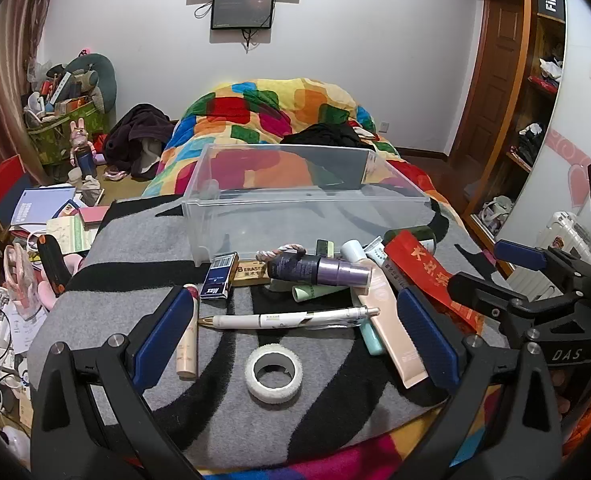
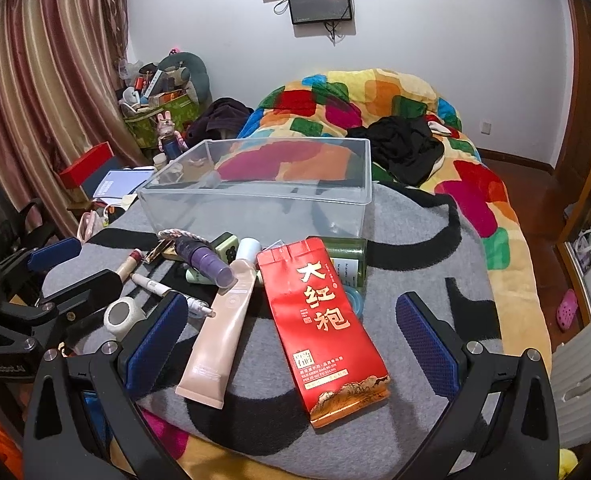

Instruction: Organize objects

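Only the left wrist view shows the blue Max box (image 1: 218,277) at centre left, the white pen (image 1: 291,317) lying crosswise mid-frame and the whole white tape roll (image 1: 274,372) at lower centre, all on the grey-and-black blanket (image 1: 135,248) spread over the bed. The left hand-held gripper (image 1: 293,328) hovers low over them, fingers spread wide, holding nothing; the pen and tape lie between its blue pads (image 1: 163,332). Behind stands the clear plastic bin (image 1: 295,200), with the purple bottle (image 1: 319,271) lying just before it.

The right wrist view alone shows the full red tea packet (image 2: 325,328) at centre, with the pink tube (image 2: 223,332) to its left and a green bottle (image 2: 349,264) partly under its upper right. The right hand-held gripper (image 2: 291,336) is likewise wide open and empty, straddling tube and packet. At the right edge, a pink slipper (image 2: 566,309) lies on the floor.
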### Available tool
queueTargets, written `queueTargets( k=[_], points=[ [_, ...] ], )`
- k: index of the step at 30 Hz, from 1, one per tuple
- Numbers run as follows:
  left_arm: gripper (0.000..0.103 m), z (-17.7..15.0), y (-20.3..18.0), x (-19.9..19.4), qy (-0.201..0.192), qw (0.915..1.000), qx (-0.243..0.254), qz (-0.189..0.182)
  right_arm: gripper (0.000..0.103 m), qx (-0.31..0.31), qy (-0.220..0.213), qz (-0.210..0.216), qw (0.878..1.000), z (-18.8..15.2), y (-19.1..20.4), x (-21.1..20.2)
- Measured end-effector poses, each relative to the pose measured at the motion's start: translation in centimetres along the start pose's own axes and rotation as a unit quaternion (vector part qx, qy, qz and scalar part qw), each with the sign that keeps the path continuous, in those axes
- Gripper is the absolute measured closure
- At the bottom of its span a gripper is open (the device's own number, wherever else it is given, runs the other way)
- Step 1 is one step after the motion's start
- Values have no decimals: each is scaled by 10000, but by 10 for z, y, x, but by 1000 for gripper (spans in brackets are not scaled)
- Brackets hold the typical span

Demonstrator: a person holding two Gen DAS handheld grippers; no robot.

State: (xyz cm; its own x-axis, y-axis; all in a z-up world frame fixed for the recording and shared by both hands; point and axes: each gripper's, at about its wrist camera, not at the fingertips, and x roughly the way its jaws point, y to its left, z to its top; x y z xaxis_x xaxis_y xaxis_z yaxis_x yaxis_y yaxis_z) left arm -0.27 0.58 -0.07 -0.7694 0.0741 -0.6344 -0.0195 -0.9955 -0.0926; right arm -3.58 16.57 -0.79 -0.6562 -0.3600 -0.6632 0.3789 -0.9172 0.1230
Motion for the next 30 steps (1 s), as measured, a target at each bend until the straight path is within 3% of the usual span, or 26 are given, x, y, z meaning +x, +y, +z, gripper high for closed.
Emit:
queueTargets(
  k=[30],
  points=[
    [0, -3, 1, 5, 167, 9997, 17, -157, 0, -70, -25, 93, 9999, -3, 2, -1]
  ],
)
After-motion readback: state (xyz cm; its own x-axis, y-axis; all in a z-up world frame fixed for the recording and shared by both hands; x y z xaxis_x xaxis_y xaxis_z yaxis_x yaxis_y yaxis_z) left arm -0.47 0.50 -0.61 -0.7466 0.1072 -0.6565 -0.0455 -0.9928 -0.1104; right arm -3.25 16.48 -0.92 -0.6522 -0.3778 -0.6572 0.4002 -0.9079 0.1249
